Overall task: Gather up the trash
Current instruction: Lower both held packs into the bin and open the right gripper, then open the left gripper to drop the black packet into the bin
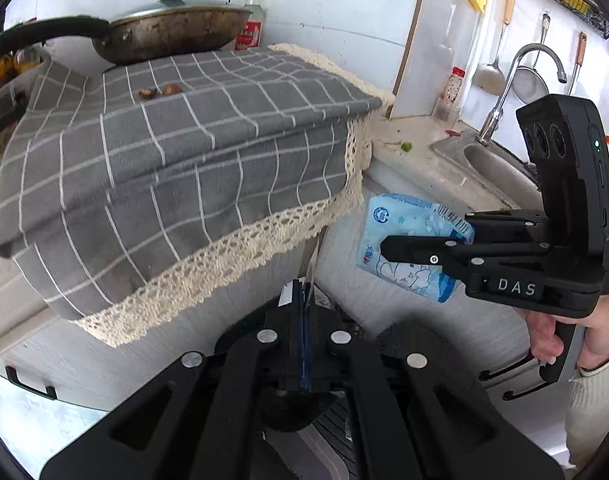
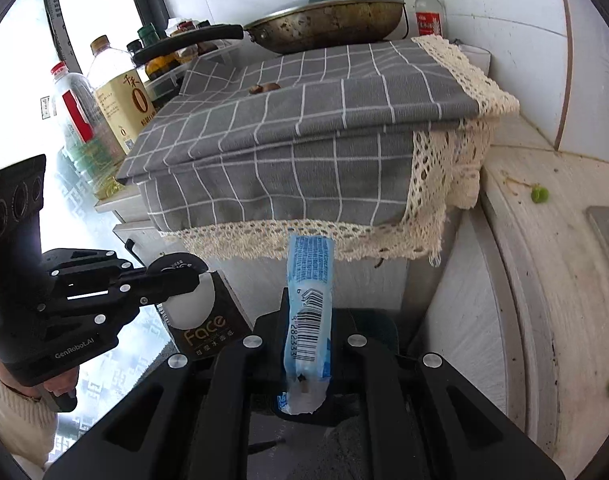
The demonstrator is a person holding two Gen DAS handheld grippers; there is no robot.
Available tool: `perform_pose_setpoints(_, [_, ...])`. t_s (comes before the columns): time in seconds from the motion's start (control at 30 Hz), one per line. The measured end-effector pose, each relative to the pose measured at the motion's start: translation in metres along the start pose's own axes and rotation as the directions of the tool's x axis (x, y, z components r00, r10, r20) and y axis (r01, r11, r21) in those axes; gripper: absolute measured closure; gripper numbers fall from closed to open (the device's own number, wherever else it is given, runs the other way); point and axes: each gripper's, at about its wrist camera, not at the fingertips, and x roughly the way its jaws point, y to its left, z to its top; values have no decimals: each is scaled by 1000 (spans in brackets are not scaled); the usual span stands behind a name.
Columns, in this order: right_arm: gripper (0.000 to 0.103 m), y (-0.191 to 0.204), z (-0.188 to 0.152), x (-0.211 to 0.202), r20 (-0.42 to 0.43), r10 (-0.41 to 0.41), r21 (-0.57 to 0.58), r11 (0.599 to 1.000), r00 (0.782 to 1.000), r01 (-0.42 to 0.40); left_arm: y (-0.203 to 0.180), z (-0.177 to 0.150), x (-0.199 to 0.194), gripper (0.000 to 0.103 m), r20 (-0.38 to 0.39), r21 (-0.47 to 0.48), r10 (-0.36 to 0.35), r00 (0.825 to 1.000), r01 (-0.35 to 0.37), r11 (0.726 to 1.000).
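Both hands loaded. My right gripper [image 2: 306,340] pinches a blue-and-white plastic wrapper [image 2: 309,304] edge-on, barcode up; it reads light, limp and slick, so hold it at the thick folded end. My left gripper [image 1: 304,312], jaws pressed together, clamps a dark "Face" sachet [image 2: 208,320], flat and thin. "GenRobot.AI" and "DAS" show on the rigs. Green scraps [image 2: 539,194] remain on the tabletop [image 2: 552,264].

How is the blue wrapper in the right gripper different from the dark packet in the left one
The blue wrapper is light blue with a barcode; the dark packet is brown-black, printed "Face", with a white oval. The right gripper holds the wrapper upright; the packet hangs tilted from the left gripper. Both are clamped, flat packaging.
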Motion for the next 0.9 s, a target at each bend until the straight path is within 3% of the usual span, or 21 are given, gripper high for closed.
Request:
perform_pose_setpoints(0.37, [92,-6,-25,60,-170,-37,-1,999,985,37,16,-35,53,102,-133,-65,-34,990,26,998])
perform_pose_setpoints(0.6, [92,-5,-27,73,-194,-45,-5,999,980,45,24,-39,63,102,-157,-82,-41,987,29,996])
perform_pose_setpoints(0.67, [90,-4,-27,73,-189,-41,-7,999,981,40,29,-40,62,102,-157,-88,-40,987,27,996])
perform_pose_setpoints(0.73, [74,-5,-27,71,-171,-34,2,999,985,35,32,-42,59,102,-156,-93,-42,987,27,995])
perform_pose_setpoints(0.77, [71,-5,-26,70,-163,-29,6,1000,986,30,34,-43,58,102,-156,-93,-42,987,28,995])
perform_pose_setpoints(0.9, [66,-9,-24,67,-159,-34,5,999,987,35,35,-44,56,102,-159,-91,-45,986,31,995])
